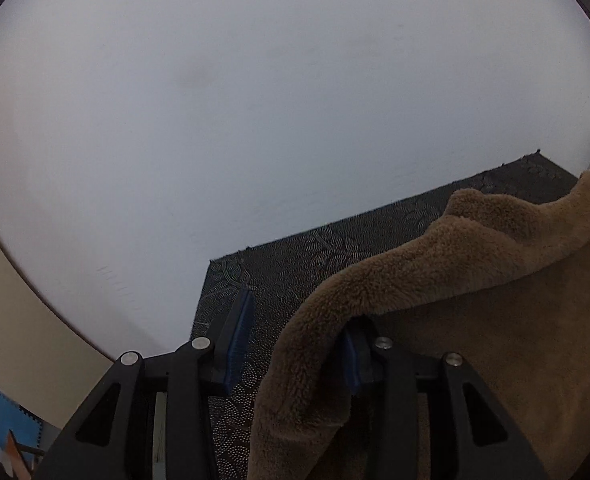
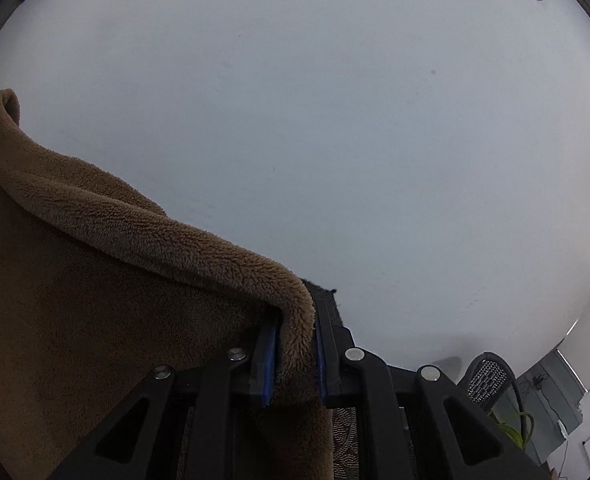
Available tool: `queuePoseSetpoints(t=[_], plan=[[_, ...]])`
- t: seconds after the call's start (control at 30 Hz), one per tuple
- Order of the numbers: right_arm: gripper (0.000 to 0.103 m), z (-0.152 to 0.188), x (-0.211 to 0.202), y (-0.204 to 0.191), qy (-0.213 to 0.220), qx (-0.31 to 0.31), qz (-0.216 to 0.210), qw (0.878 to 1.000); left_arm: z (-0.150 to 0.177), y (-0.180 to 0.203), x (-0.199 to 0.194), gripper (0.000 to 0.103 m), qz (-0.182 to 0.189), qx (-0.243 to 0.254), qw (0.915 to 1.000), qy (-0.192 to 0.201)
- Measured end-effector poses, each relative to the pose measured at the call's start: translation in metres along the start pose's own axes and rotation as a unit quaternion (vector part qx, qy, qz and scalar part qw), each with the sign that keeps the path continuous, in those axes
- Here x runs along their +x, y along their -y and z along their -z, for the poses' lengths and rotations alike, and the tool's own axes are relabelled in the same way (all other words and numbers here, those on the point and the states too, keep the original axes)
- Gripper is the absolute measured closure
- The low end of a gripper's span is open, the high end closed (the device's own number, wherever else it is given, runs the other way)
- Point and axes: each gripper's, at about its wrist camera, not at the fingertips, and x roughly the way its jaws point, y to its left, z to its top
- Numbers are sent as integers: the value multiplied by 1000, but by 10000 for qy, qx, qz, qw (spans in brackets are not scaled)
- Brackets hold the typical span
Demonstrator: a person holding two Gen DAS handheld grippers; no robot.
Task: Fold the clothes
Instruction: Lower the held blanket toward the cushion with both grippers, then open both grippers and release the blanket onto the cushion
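Nearest the right wrist camera, right claw [image 2: 295,354] pinches a thick fold of the brown fleece garment [image 2: 95,280], which spreads off to the left. Left claw [image 1: 295,340] spread wide, fleece draped over its right finger [image 1: 353,364], left finger [image 1: 237,336] bare. Under the fleece, dark patterned mat [image 1: 295,256]. Farther off, plain white wall [image 1: 255,100]; mesh chair [image 2: 489,376] low right.

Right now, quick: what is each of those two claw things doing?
Left gripper: open, the fluffy brown fleece garment draped over one finger, not pinched.
Right gripper: closed on the same garment's edge.
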Motion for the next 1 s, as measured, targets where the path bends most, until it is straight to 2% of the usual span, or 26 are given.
queuePoseSetpoints(t=[0.07, 0.23, 0.27, 0.3, 0.37, 0.4, 0.43, 0.57, 0.63, 0.73, 0.8, 0.87, 1.0], plan=[[88, 10, 16, -11, -179, -130, -73, 9997, 4, 5, 25, 57, 71, 33, 9995, -309], [88, 32, 43, -23, -660, -266, -373, 9968, 23, 19, 61, 41, 184, 125, 9962, -845], [87, 36, 48, -24, -784, -279, -461, 9955, 31, 24, 63, 30, 175, 171, 9952, -944], [82, 38, 51, -27, -901, -310, -526, 9941, 32, 25, 68, 21, 163, 208, 9942, -1038], [50, 40, 55, -30, -1113, -439, -556, 9913, 38, 21, 72, 20, 245, 162, 9919, -1237], [16, 40, 53, -31, -1148, -513, -527, 9907, 42, 18, 73, 20, 319, 108, 9902, -1359], [4, 41, 52, -31, -1116, -552, -522, 9909, 44, 12, 75, 20, 453, -5, 9877, -1497], [4, 18, 50, -6, -1165, -131, -807, 9898, 50, -10, 68, 20, 989, -485, 9755, -1903], [4, 0, 49, 7, -1221, 220, -968, 9875, 52, -18, 58, 20, 1021, -588, 9757, -1845], [4, -21, 41, 30, -1121, 838, -1369, 9806, 46, -25, 38, 20, 1052, -715, 9796, -1554], [4, -36, 39, 40, -1053, 1338, -1872, 9674, 41, -27, 25, 20, 1132, -819, 9805, -1380], [4, -51, 40, 38, -1094, 1756, -2477, 9465, 37, -16, 23, 20, 1415, -805, 9772, -1365], [4, -69, 58, 2, -1440, 2045, -3411, 9061, 35, 9, 27, 20, 1866, -704, 9684, -1497]])
